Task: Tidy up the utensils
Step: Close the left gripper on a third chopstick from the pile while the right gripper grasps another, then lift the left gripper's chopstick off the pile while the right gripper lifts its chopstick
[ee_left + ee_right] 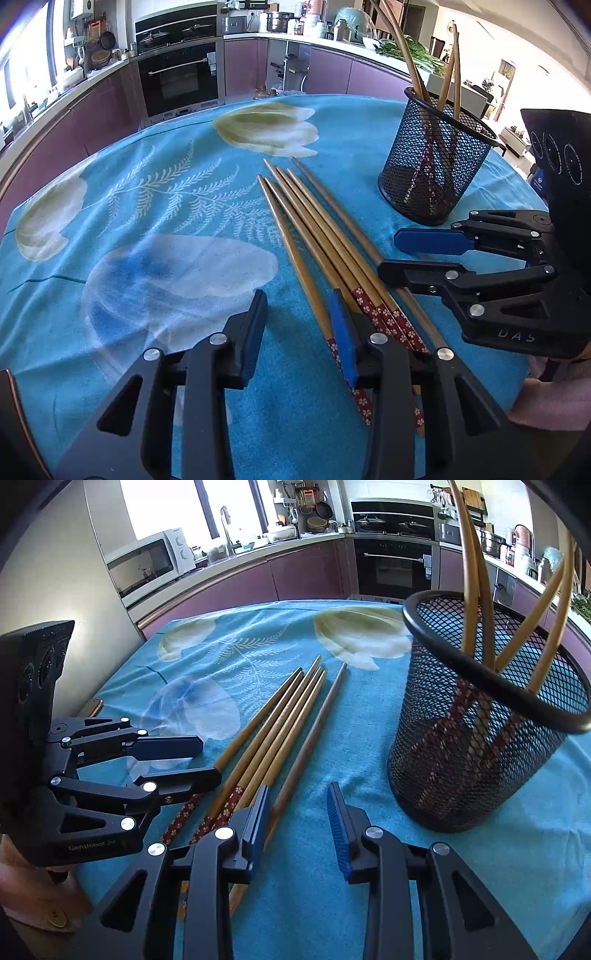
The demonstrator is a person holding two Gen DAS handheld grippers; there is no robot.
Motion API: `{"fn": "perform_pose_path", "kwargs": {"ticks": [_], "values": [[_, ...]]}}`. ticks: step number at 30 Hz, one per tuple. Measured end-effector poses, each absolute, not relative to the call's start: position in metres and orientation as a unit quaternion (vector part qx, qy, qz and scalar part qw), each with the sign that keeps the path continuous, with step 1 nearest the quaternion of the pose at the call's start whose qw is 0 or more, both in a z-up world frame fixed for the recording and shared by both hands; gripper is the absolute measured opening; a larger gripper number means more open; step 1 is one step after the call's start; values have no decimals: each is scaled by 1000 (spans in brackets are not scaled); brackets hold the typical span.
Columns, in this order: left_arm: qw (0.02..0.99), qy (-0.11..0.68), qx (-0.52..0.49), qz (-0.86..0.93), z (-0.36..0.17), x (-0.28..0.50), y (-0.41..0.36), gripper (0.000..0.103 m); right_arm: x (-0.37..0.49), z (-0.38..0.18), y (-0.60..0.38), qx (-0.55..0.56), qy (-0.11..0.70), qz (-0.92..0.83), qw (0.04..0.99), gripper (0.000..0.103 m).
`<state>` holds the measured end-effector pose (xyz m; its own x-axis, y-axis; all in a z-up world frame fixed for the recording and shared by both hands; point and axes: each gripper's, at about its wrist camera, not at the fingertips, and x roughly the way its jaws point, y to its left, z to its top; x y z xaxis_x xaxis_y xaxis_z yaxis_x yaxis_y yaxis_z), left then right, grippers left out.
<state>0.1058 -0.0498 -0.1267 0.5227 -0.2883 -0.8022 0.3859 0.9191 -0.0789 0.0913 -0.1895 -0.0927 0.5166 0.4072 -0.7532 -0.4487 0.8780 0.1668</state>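
Several wooden chopsticks [325, 243] lie side by side on the blue tablecloth; some have red flowered ends. They also show in the right wrist view [280, 723]. A black mesh holder [436, 162] stands upright at the right with a few chopsticks in it, close in the right wrist view [476, 716]. My left gripper [299, 332] is open and empty, its right finger over the flowered ends. My right gripper [299, 823] is open and empty just right of the chopsticks. Each gripper shows in the other's view: the right one [395, 254] and the left one [210, 760].
The table is covered by a blue cloth with pale flower prints [166, 206]. Purple kitchen cabinets and an oven [181, 81] stand behind the table. A microwave [147, 561] sits on the counter at the left.
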Motion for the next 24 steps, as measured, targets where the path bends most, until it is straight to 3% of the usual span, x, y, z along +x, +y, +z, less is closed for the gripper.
{"fn": "perform_pose_path", "kwargs": {"ticks": [7,12,13,24], "values": [[871,448,55,-191,-128,119,-53,28,105,-93,-183,-21,423,232,876,26],[870,451,43,-196,-128,123,-53,13,108,-94,-188,4,425,235,874,14],[870,451,41,-198,-128,123,-54,13,108,-94,-189,12,427,237,873,10],[879,437,7,-193,-120,110,-41,8,98,-90,-208,58,416,245,874,6]]}}
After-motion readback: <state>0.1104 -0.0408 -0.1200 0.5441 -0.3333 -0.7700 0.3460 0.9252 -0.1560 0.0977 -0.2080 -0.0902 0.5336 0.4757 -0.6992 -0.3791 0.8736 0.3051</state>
